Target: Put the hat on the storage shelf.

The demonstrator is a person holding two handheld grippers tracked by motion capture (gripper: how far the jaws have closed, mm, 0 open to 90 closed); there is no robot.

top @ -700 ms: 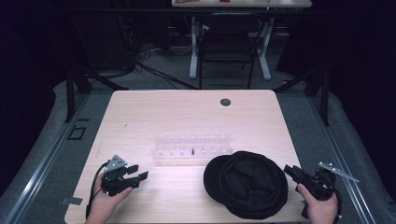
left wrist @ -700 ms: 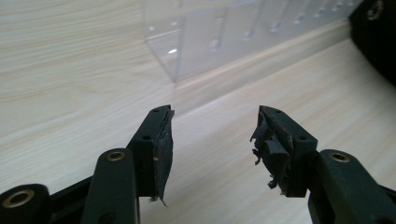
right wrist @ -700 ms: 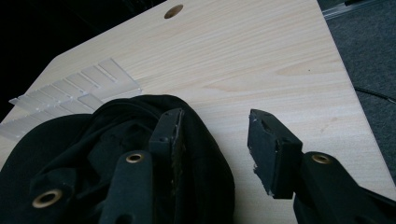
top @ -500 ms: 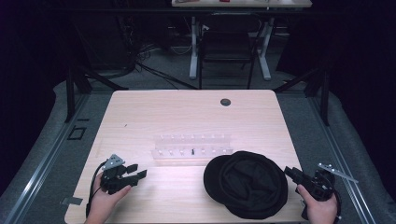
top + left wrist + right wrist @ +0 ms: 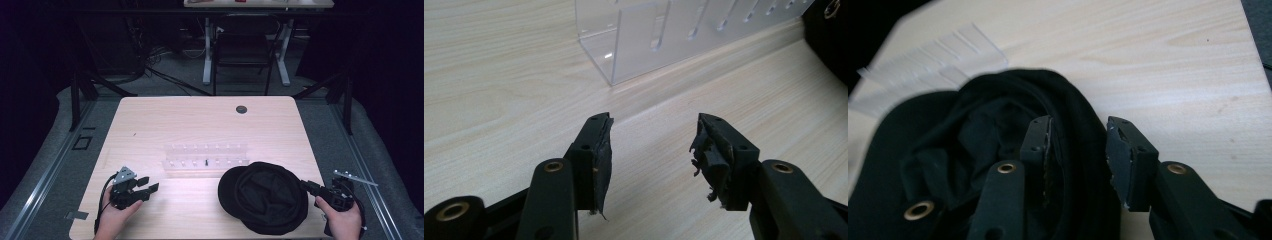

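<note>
A black cap (image 5: pixel 262 197) lies upside down on the wooden table (image 5: pixel 200 120), near the front right. My right gripper (image 5: pixel 306 186) is at the cap's right edge, open. In the right gripper view the cap's rim (image 5: pixel 1083 150) runs between the jaws of the right gripper (image 5: pixel 1079 132), one jaw over the inside and one over the table, and the pads do not press on it. A clear acrylic rack (image 5: pixel 205 155) with slots stands mid-table. My left gripper (image 5: pixel 150 183) rests at the front left, open over bare wood (image 5: pixel 651 132), with the rack (image 5: pixel 664 35) a short way ahead.
A round dark grommet (image 5: pixel 241 109) sits near the table's far edge. Beyond the table are a chair and desk legs (image 5: pixel 207 55) on a grey floor. Bare wood lies between the left gripper and the cap.
</note>
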